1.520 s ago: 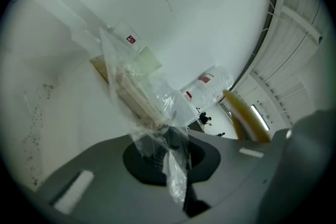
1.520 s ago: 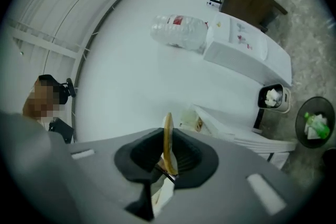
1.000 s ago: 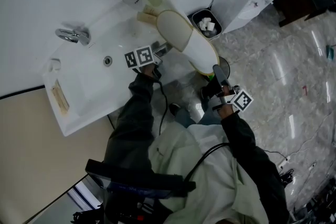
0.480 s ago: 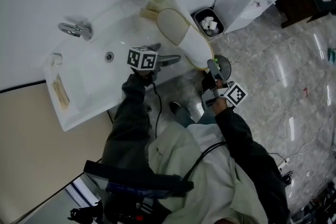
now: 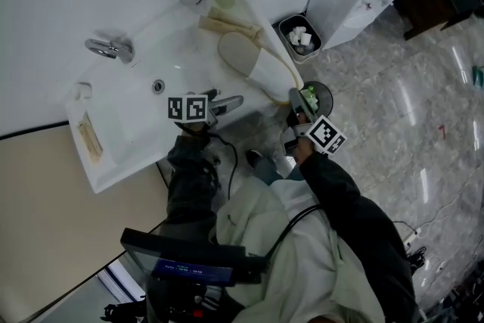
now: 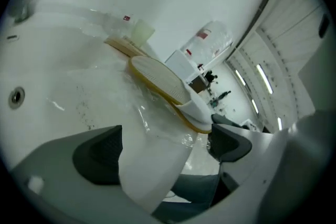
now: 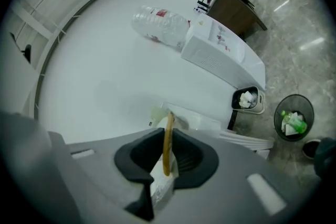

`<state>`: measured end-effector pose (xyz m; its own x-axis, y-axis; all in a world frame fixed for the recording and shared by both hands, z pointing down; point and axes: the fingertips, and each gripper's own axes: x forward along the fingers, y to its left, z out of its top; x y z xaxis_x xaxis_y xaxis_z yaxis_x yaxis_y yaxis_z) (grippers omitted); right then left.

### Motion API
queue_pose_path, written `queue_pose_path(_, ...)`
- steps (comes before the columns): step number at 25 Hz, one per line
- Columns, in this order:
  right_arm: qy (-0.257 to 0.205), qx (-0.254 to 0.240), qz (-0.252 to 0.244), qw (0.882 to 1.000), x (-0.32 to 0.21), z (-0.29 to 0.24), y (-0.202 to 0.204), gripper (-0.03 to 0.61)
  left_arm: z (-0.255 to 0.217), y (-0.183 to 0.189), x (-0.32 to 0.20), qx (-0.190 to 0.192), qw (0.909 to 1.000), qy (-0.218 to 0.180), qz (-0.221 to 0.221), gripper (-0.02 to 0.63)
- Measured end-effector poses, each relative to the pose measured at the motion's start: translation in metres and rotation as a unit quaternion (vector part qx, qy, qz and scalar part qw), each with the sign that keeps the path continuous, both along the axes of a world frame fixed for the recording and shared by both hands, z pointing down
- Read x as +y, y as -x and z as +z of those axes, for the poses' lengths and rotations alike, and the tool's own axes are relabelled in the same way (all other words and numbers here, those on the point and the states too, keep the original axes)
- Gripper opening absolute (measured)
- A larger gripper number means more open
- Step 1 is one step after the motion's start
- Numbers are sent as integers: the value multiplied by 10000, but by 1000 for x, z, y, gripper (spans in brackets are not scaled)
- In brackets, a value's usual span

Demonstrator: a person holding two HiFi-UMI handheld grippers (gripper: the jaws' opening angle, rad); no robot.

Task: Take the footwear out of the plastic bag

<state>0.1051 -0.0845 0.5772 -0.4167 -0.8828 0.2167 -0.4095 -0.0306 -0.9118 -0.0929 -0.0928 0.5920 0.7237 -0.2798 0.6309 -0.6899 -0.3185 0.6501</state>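
**Slipper lies end-on to the right gripper**

The white sink [image 5: 113, 134] takes up the left of the room. The pale slipper [image 5: 253, 66] lies across its right-hand corner, its long axis running slantwise from the back wall out over the front rim. The clear plastic bag [image 6: 134, 108] is crumpled in the basin under and beside it. I can't tell whether the far end is still inside.

The right gripper [image 5: 299, 100] is at the slipper's near end, its jaws pinched on the thin yellow sole edge, so any pull would run along the slipper's length. The left gripper [image 5: 225, 100] sits over the front rim, just beside the slipper's middle. Its jaws have just been opening and stand wide, with nothing between them.
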Motion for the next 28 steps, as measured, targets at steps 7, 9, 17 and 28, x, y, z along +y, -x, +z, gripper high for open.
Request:
queue_pose_path(7,182,219,-137,9995,11,13,-22,83,-44,9,30,1233,9798,-807,-1354,366)
queue_pose_path(9,143,270,-82,9995,11,13,-33,110,-50,4,31,1559,9701,-973,-1587,299)
queue_pose_path(17,168,15,-32,9999,30,10,-73,126,-69,-24,35,2318,9461,-1387,-1788,127)
queue_pose_path(28,-1406,73,-476,9889,29,-68,-98,126,-130,-42,57,3101,9086,-2229,-1689,8)
